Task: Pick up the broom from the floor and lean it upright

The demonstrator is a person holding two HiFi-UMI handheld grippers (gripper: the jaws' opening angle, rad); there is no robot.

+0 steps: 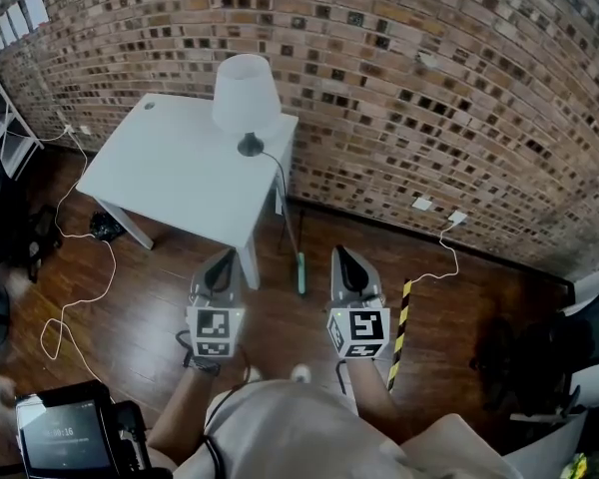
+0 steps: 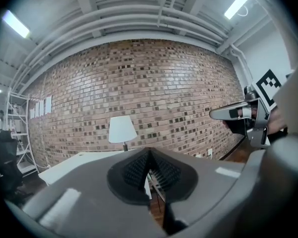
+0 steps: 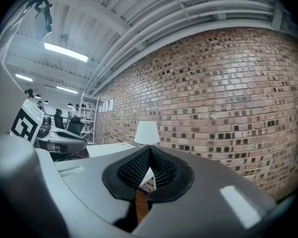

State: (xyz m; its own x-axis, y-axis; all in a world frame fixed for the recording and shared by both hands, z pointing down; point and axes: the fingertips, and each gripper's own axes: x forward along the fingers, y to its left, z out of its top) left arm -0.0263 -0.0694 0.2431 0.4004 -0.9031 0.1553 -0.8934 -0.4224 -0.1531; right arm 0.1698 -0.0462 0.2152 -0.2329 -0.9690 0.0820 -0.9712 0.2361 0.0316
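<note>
**Q:** Where is the task's thing shown?

**A:** A thin dark shaft with a teal lower end (image 1: pixel 301 272), judged to be the broom, is seen standing on the floor (image 1: pixel 150 297). It is near the floor's far edge, where the brick wall (image 1: pixel 429 88) rises, and just beside the right-hand edge of the white surface (image 1: pixel 170 168). It appears upright rather than flat. What it leans on cannot be told.

**Q:** How is it expected to handle, and where should it be taken?

**A:** It is judged light, stiff and long. A smooth shaft may pivot or slip in a narrow grip, so a hold near mid-shaft is preferred, with a second hold lower down for steadiness. On polished wood the foot may slide out, so it should be eased into a lean, not dropped.

**Q:** What is the state of the fingers?

**A:** The left gripper (image 1: pixel 222 265) and the right gripper (image 1: pixel 347 263) are held side by side toward the wall, apart from the broom. The fingers (image 2: pixel 136 170) of each are pressed together, and nothing is held.
</note>
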